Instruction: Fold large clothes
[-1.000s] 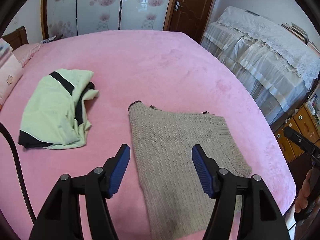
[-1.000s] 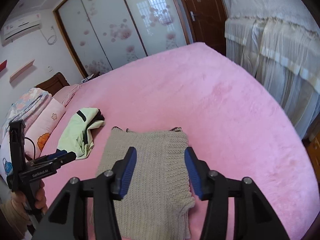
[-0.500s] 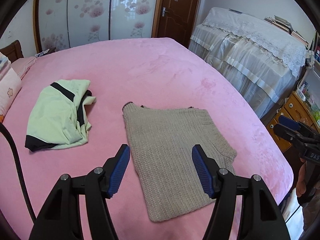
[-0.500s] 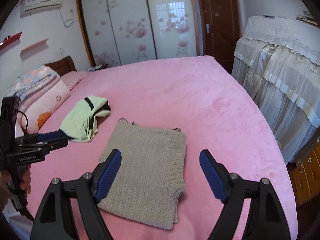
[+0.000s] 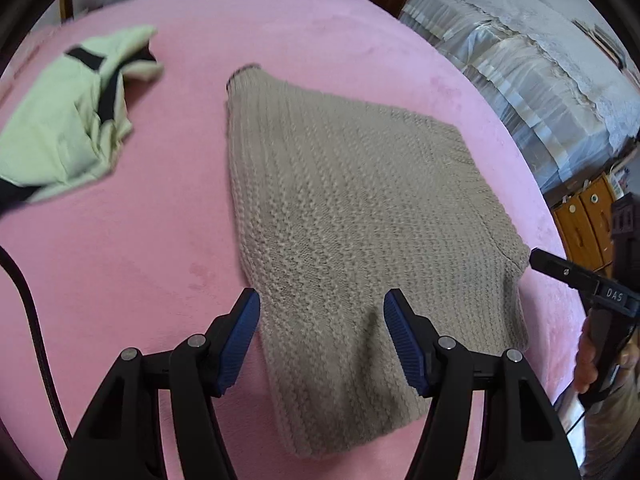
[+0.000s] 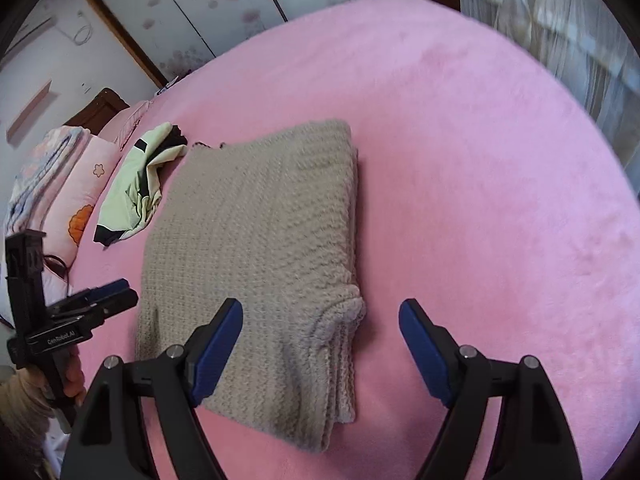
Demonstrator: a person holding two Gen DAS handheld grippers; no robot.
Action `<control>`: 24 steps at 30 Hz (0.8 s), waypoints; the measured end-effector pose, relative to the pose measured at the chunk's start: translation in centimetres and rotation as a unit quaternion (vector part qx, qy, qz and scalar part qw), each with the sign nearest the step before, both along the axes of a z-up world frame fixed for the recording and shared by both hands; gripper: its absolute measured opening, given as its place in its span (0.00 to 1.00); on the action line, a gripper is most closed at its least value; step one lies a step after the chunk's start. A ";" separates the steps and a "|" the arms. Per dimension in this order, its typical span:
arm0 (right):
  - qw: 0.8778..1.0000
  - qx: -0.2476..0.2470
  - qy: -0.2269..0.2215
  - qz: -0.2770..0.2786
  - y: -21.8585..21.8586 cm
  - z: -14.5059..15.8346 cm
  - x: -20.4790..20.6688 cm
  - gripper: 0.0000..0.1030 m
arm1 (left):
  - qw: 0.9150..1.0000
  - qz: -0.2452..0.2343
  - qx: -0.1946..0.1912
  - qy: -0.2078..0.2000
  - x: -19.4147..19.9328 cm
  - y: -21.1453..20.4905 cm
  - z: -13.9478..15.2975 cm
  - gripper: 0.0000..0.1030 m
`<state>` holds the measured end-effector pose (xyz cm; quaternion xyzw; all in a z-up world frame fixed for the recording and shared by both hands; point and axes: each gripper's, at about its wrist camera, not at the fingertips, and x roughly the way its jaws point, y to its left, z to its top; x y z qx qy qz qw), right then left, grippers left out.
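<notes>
you hold the left gripper [image 5: 322, 338] and right gripper [image 6: 320, 344] wide open and empty just above the sweater [image 5: 352, 208]'s near edge, apparently to pinch it for folding.

The left gripper [image 5: 322, 338] is held over the near edge of the sweater [image 5: 352, 216], jaws spread apart, nothing gripped. The right gripper [image 6: 320, 344] is poised above the sweater's near right corner, jaws parted wider, empty. Each handle is clasped by a hand [image 6: 74, 376].
</notes>
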<state>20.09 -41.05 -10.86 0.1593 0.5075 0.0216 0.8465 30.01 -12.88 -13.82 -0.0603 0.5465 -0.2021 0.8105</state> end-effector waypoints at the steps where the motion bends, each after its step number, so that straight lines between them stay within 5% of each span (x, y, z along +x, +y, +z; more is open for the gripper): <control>1: 1.000 0.015 0.003 0.000 -0.3 -0.6 0.4 0.79 | 1.000 0.002 -0.008 0.011 0.5 0.1 -0.8 0.61; 12: 0.985 0.169 0.046 0.001 -2.0 -7.4 5.6 0.79 | 0.998 -0.014 -0.057 0.022 2.7 0.5 -4.1 0.70; 20: 0.988 0.146 0.043 0.034 0.1 -7.6 6.5 0.76 | 0.998 -0.028 -0.054 0.001 2.4 2.2 -3.1 0.70; 24: 0.988 0.144 0.039 0.035 -0.2 -7.7 6.6 0.73 | 0.997 -0.020 -0.076 0.022 3.2 3.1 -4.0 0.71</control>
